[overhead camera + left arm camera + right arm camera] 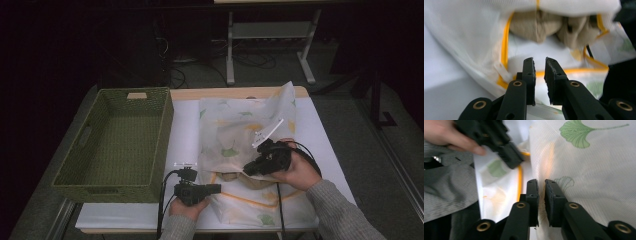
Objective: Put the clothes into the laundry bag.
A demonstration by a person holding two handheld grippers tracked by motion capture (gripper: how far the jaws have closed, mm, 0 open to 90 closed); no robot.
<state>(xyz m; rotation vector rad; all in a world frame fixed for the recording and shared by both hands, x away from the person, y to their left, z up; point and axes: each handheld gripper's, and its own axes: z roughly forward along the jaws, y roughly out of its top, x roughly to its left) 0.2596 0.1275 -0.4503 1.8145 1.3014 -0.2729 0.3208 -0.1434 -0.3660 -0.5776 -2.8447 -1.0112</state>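
white-topped counter point(320, 135), dark room; green basket point(120, 140) left of mesh bag point(240, 130); left tool point(212, 188), right tool point(248, 170) at bag's mouth, jaws slightly apart, gripping nothing.

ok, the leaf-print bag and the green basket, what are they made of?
Leaf-print bag: looks like thin white mesh fabric, matte, slightly see-through; fine weave and a brownish lump inside show in the left gripper view, with yellow trim. Green basket: seemingly woven wicker or plastic strand; regular woven texture, matte.
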